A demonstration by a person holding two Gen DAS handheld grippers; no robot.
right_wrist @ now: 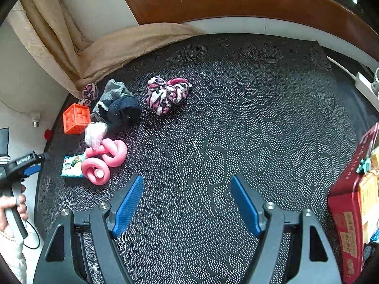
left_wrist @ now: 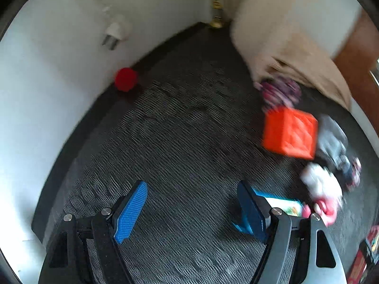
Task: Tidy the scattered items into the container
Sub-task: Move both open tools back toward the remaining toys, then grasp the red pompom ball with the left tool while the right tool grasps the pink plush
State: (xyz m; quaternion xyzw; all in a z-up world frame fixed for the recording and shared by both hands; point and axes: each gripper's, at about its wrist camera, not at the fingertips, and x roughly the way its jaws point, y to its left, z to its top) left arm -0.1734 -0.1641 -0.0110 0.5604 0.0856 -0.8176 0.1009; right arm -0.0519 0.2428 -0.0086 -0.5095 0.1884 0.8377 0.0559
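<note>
While both hand-held tools hang over the dark patterned mat, neither holds anything: the left gripper has its blue pads spread wide above bare mat, and the right gripper stands just as wide. Scattered things cluster at the mat's left side in the right view: an orange latticed plastic cube, a dark navy and grey sock bundle, a pink-and-white leopard-print fabric bundle, a pink coiled foam tube and a small teal packet touching it. A red box sits at the right edge, well apart from them
</note>
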